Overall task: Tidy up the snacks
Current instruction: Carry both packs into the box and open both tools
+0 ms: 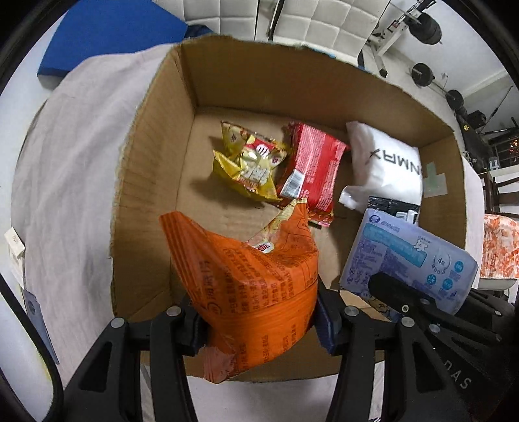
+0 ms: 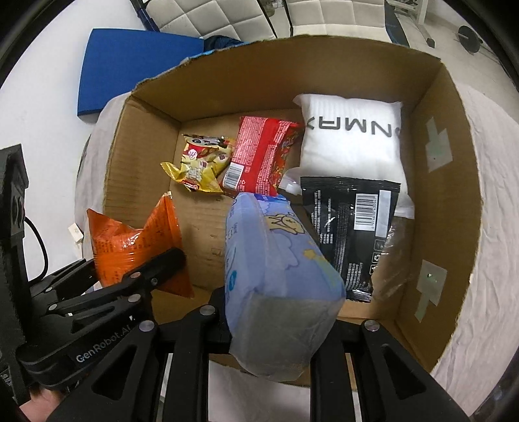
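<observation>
My left gripper (image 1: 259, 324) is shut on an orange snack bag (image 1: 256, 285), held over the near edge of an open cardboard box (image 1: 152, 181). My right gripper (image 2: 275, 331) is shut on a pale blue pack (image 2: 275, 269), also above the box's near side. The blue pack (image 1: 408, 259) shows at right in the left wrist view; the orange bag (image 2: 136, 240) shows at left in the right wrist view. On the box floor lie a yellow snack bag (image 2: 201, 162), a red packet (image 2: 259, 152), a white pouch (image 2: 350, 139) and a black packet (image 2: 350, 227).
The box (image 2: 454, 194) stands on a pale cloth (image 1: 74, 168). A blue pad (image 2: 129, 68) lies beyond it on the floor, with white quilted chairs (image 1: 324, 22) behind. Bare cardboard floor (image 2: 201, 220) shows at the box's left front.
</observation>
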`<state>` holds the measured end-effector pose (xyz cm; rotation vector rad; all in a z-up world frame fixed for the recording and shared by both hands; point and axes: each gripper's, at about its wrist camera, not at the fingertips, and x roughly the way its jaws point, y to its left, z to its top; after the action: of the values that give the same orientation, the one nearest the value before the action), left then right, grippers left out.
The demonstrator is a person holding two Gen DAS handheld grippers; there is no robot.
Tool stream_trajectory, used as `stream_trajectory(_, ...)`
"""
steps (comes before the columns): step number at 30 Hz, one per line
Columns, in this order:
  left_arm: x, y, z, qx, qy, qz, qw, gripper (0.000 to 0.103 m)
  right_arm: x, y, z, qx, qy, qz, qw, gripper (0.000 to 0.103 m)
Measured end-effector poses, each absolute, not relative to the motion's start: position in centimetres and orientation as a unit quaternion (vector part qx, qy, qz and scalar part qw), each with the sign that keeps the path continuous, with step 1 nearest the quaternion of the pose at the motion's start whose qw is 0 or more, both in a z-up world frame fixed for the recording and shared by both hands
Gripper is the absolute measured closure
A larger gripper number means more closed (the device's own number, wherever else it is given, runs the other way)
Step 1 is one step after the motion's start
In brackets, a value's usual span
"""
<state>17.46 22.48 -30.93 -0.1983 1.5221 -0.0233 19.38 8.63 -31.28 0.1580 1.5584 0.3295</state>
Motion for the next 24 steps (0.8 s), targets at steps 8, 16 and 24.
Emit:
stream_trajectory(8, 17.4, 22.9, -31.4, -0.100, 0.696, 0.005, 0.711, 0.049, 19.6, 8.3, -31.7, 0.063, 0.702, 0.147, 0.694, 0.049)
stream_trajectory(16, 17.2, 22.5, -29.3, -0.073, 0.674, 0.018, 0.735, 0.030, 19.4, 6.7, -29.8, 0.037, 0.690, 0.123, 0.713, 0.048)
stream_trajectory(24, 16.0, 22.1, -25.7, -0.065, 0.637, 0.030, 0.768, 0.016, 17.9, 4.7, -26.8, -0.028, 0.657, 0.055, 0.751, 0.041)
